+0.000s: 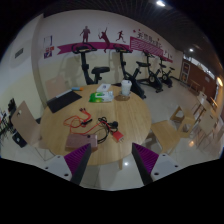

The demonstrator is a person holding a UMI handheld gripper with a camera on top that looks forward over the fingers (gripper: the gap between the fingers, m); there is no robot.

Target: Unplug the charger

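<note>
Gym bikes (122, 70) line the far wall; on the round table (135, 125), the charger and cables (98, 125) lie straight ahead, beyond the spread tool (111, 160), which holds nothing.

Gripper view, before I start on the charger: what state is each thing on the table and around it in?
Gripper: jaws open, short of the table, holding nothing.
Round table: standing, things spread on top.
Cables: loose on the table, tangled; the plug is too small to tell.
Laptop: lying flat, closed.
White cup: upright.
Green and white pack: lying flat.
Chairs: empty, drawn around the table.
Exercise bikes: parked, unused.
</note>
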